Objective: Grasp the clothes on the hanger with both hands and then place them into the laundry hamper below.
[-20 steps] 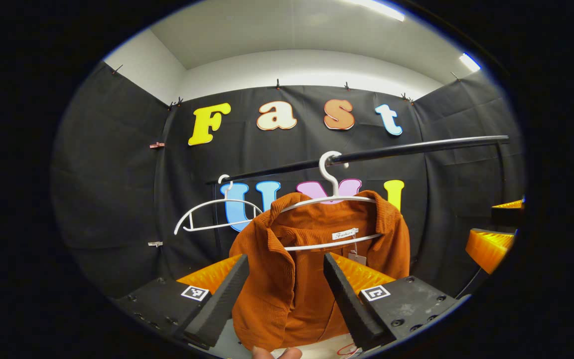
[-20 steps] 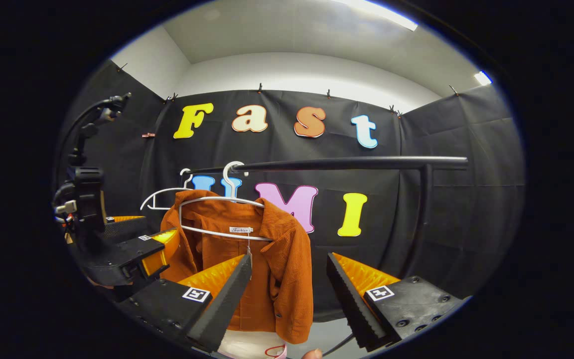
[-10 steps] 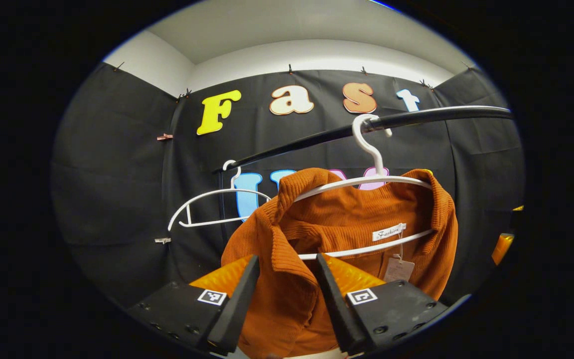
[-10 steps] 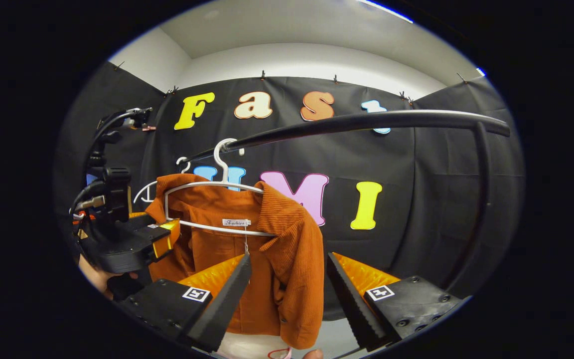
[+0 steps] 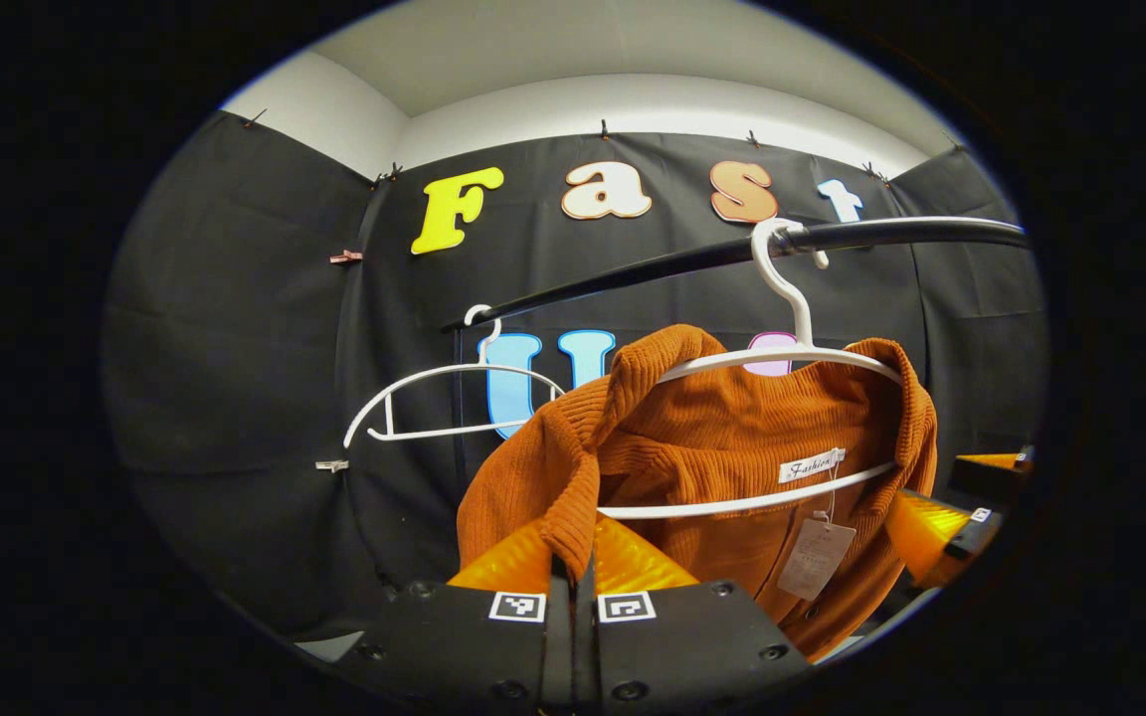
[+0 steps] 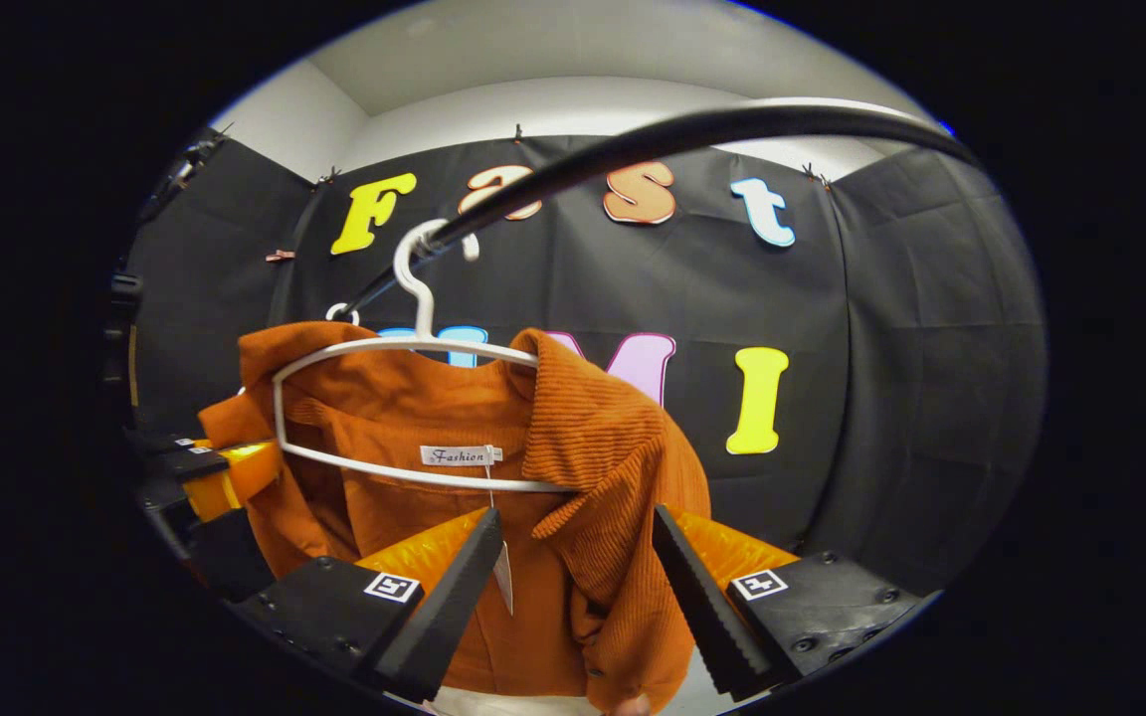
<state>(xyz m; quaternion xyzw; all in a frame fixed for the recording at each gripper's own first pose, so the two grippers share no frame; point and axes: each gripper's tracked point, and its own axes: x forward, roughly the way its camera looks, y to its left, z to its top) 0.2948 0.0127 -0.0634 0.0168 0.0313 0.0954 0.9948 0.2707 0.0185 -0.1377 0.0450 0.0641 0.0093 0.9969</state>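
**Rust corduroy jacket on the rail, left tongs clamped at its shoulder**

Rust-orange ribbed corduroy: the jacket [image 5: 722,447] hangs on a white hanger [image 5: 782,353] hooked over a black rail [image 5: 692,261]. Collar turned out, a white label sewn inside the neck, a paper tag [image 5: 812,557] dangling from it on a thread. The hanger's lower bar crosses in front of the inner back panel. In the right gripper view the jacket [image 6: 493,467] is open at the front, its near collar and lapel folded over and falling in a thick ribbed flap.

Left gripper [image 5: 571,597]: fingers pressed together, a fold of the jacket's shoulder edge pinched between them, cloth bunching just above the tips.

Right gripper [image 6: 573,577]: fingers spread wide, one either side of the hanging front flap; the cloth drops through the gap, and I cannot tell whether either finger touches it. The paper tag hangs just beside the left-hand finger.

A second hanger [image 5: 444,403], bare and white, hangs farther along the rail, apart from the jacket. The rail [image 6: 653,144] runs close overhead in the right gripper view, and the other gripper [image 6: 225,472] sits at the jacket's far shoulder. Open space beside the jacket before the black cloth wall [image 6: 891,378]
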